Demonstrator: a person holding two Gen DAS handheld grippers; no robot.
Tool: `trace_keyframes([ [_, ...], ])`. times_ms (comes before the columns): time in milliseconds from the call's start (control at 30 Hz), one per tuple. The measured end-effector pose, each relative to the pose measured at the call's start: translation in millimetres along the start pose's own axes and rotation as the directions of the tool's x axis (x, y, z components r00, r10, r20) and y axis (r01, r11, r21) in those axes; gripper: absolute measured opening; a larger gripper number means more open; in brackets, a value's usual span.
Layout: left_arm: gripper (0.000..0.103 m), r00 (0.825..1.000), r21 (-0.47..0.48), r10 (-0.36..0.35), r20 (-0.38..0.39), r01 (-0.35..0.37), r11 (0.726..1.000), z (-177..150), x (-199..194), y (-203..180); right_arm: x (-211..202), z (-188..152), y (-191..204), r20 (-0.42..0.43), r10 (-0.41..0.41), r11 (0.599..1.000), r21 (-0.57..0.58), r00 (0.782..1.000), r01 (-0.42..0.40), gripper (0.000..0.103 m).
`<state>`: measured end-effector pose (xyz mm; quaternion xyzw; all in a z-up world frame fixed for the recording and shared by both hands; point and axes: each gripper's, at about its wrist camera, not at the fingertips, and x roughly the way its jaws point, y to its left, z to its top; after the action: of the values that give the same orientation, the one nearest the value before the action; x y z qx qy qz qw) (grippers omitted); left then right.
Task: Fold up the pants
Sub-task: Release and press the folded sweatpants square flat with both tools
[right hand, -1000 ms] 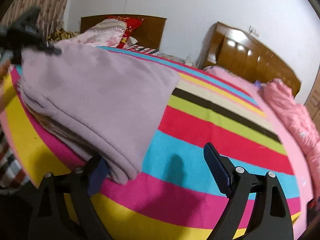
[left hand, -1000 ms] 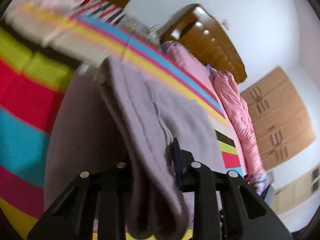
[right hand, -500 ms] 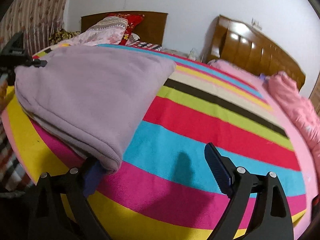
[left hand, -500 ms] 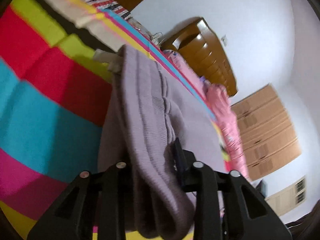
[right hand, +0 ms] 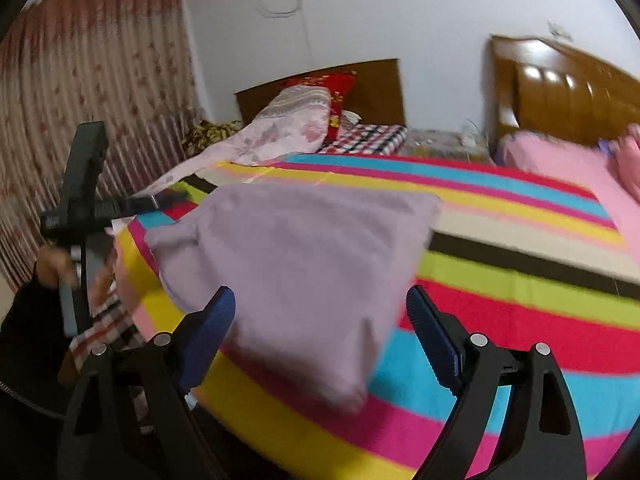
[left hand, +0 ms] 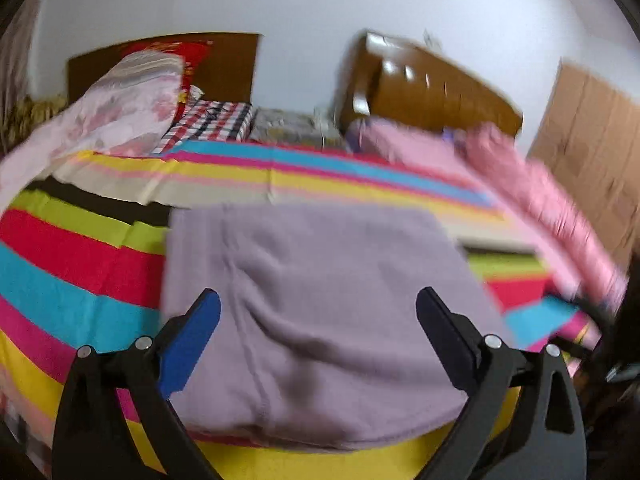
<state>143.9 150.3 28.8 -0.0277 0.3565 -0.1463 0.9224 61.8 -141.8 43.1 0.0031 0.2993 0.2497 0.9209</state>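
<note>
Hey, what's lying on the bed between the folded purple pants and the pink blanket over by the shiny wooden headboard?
Only bare striped bedspread lies between the purple pants and the pink blanket, clearest in the right wrist view.

1. The pants [left hand: 320, 312] are smeared by motion blur; their near edge hides behind the left gripper's fingers [left hand: 188, 340].
2. The pink quilt [left hand: 560, 216] streaks into blur, cut off at the right edge.
3. The hand [right hand: 56, 264] on the left gripper [right hand: 84, 208] is blurred, and its sleeve [right hand: 24, 344] runs off frame.
</note>
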Motion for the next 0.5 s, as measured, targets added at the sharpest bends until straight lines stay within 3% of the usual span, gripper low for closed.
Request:
trace_keyframes([
  [100,0.098,0.997,0.06,0.051,-0.054,-0.048,0.997,-28.5,13.1,-5.3,20.7,-6.4,19.4,-0.045,0.034,0.998,-0.055,0.998,-0.036,0.085],
  [200,0.098,1.0,0.102,0.025,0.001,-0.025,0.995,-54.3,12.8,6.2,47.3,-30.2,27.2,-0.152,0.039,0.996,-0.075,0.988,-0.051,0.085],
  [333,0.099,0.998,0.143,0.055,-0.002,-0.054,0.988,-59.7,19.4,6.7,51.1,-40.6,37.8,-0.159,-0.008,0.984,-0.176,0.987,-0.02,0.087],
  [500,0.1,0.998,0.136,0.056,-0.005,-0.054,0.989,-60.3,20.5,6.3,34.9,-33.4,30.5,-0.129,0.038,0.995,-0.085,0.991,-0.049,0.086],
])
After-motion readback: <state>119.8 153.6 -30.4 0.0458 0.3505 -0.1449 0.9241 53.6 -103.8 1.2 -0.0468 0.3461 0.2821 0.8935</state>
